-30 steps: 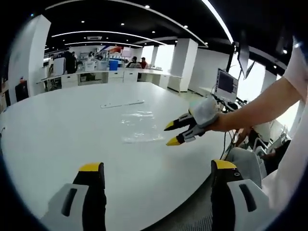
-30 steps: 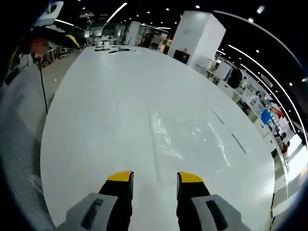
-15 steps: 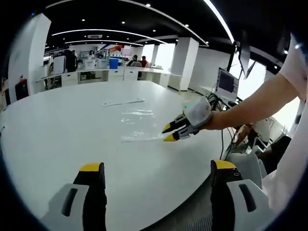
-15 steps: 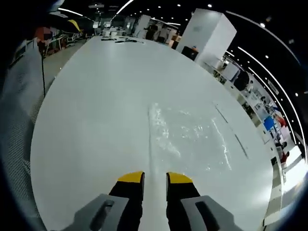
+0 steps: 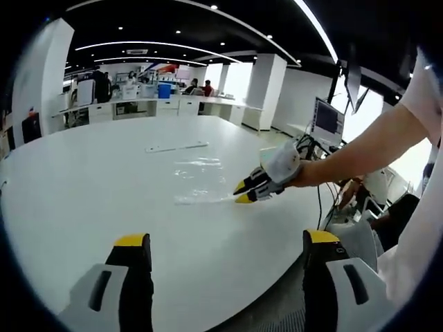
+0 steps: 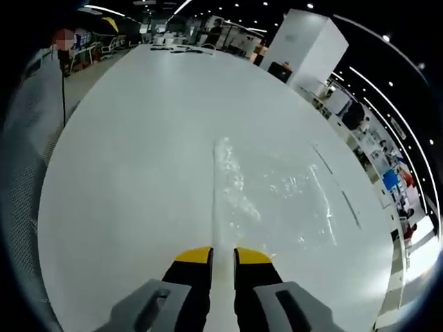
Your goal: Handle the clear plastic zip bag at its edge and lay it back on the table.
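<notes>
In the left gripper view, the clear plastic zip bag lies flat on the round white table, just past the centre of the picture toward 12 o'clock. The right gripper comes in from 3 o'clock, carried by a person's bare forearm, and its yellow tips meet at the bag's near edge, at the right end of that edge. The left gripper has its own two jaws rising at 7 and 5 o'clock, spread wide with nothing between them, over bare table well short of the bag. A thin pale strip lies on the table beyond the bag, toward 12 o'clock. A monitor stands off the table at 2 o'clock.

In the right gripper view, the right gripper points toward 12 o'clock; its yellow-tipped jaws are drawn close, leaving a narrow gap, and the bag's edge runs into that gap. The bag spreads out on the table from the tips toward 1 o'clock, crinkled and shiny. The jaws appear clenched on the bag's edge.
</notes>
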{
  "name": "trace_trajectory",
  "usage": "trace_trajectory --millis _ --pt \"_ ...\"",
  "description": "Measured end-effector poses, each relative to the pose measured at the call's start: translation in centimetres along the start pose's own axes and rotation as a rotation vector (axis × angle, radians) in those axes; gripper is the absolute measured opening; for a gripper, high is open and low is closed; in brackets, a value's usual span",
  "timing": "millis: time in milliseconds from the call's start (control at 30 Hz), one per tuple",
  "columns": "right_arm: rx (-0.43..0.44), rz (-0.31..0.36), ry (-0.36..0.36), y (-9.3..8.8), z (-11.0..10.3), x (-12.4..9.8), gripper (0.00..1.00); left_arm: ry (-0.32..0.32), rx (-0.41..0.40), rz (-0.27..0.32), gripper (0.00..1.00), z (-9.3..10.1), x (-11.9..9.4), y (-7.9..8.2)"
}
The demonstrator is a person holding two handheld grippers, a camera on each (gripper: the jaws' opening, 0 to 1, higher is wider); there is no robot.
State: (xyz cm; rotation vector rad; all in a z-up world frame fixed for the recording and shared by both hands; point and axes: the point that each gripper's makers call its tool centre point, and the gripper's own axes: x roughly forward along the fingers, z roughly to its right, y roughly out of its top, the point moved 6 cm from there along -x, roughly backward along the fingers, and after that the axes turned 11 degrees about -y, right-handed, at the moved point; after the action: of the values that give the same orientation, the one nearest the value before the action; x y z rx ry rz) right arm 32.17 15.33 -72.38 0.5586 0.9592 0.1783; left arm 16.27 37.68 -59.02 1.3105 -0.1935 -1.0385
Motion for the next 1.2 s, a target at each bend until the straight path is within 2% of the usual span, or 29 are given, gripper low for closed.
trace_trajectory --millis 100,333,600,833,1200 --pt "-0.007 -0.008 0.004 -0.10 -0.02 0.13 0.05 -0.002 -0.001 0.003 0.89 -0.09 0.09 0.00" --pt "-0.012 -0.004 0.015 0.00 -0.10 0.34 0.07 -0.007 -0.015 0.004 0.91 -0.34 0.34 0.01" --pt "0.008 -0.015 0.023 -0.03 -0.02 0.56 0.01 -0.006 -0.019 0.001 0.91 -0.50 0.43 0.01" --pt "0.020 -0.015 0.030 -0.05 0.09 0.76 0.00 -0.015 -0.018 -0.013 0.90 -0.30 0.50 -0.30" --pt "0.027 0.015 0.031 0.26 0.61 0.75 0.00 -0.021 -0.003 -0.031 0.89 0.30 0.66 -0.03"
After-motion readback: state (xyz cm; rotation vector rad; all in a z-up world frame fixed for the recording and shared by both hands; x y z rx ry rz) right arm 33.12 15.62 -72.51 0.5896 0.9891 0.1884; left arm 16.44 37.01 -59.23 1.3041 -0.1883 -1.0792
